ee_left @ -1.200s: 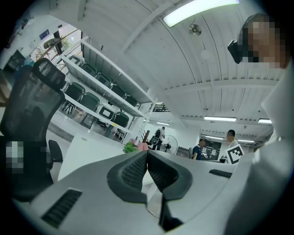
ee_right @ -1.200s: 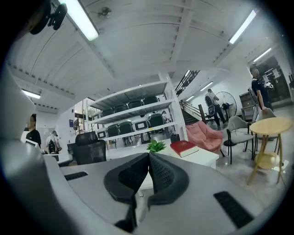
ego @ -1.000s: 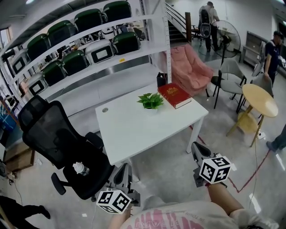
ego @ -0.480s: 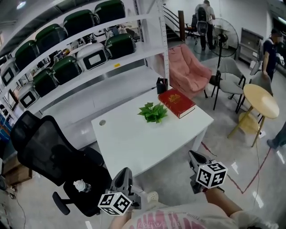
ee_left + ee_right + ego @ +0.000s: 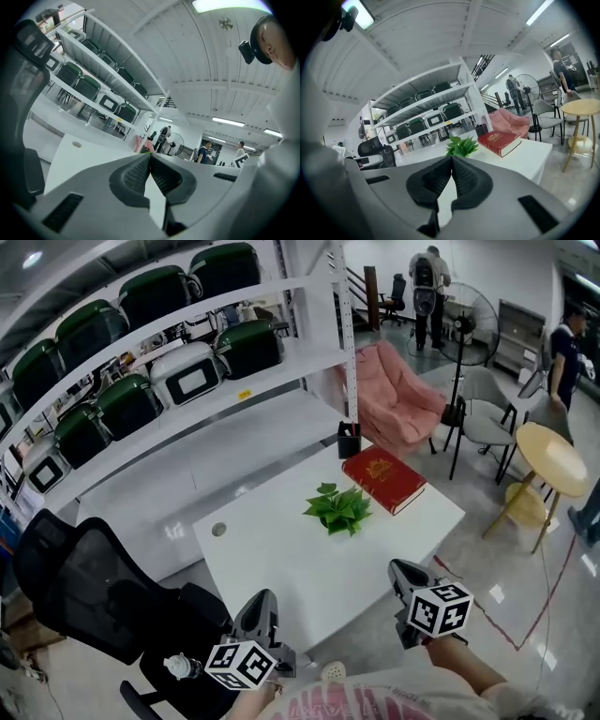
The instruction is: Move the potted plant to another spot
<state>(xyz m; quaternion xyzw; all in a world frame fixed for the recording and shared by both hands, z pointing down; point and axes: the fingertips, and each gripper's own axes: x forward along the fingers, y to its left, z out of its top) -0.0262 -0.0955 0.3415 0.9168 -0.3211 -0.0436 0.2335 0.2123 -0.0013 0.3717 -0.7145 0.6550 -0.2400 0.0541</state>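
White shelving (image 5: 234, 343) (glossy grey floor (image 5: 506, 568))

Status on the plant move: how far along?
Done: nothing yet. The plant sits on the table beside the book.
In hand: nothing. The left gripper and right gripper are both shut and empty, near the table's front edge, well short of the plant.
Left: open a gripper, reach the plant, grasp it, lift it and set it down elsewhere.
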